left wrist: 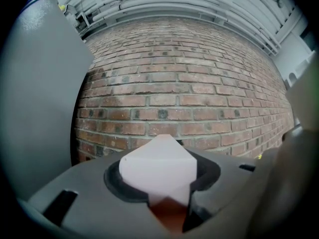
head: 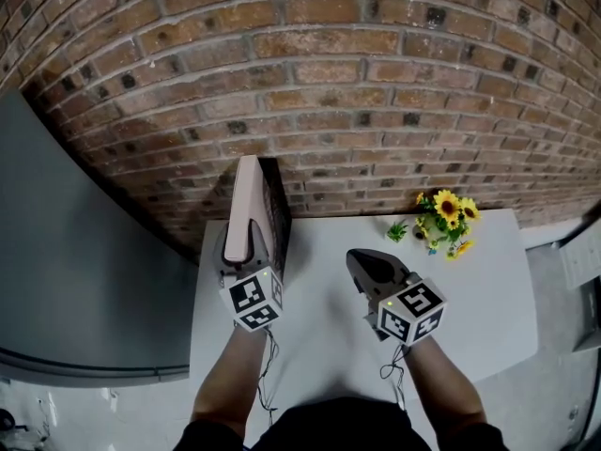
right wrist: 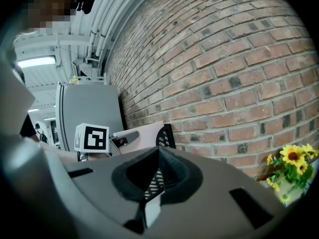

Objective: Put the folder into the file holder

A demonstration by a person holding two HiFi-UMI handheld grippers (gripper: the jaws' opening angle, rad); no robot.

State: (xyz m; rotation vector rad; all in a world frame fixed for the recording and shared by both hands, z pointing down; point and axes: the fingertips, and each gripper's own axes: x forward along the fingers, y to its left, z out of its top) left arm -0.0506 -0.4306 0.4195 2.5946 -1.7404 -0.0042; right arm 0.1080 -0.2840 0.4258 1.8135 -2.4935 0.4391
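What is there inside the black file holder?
The pink folder, gripped by the left gripper, seems partly inside the file holder. The holder's bottom is covered, so other contents cannot be seen.

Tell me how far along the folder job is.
Done: the left gripper has the pink folder clamped, standing upright. In hand: it holds the folder at the black file holder; whether it is inside yet, I can't tell. Left: seating it and letting go. The right gripper is shut, empty.

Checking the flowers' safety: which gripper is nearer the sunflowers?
Right. The right gripper is just left of the sunflowers; the left gripper, holding the folder, is farther left at the file holder.
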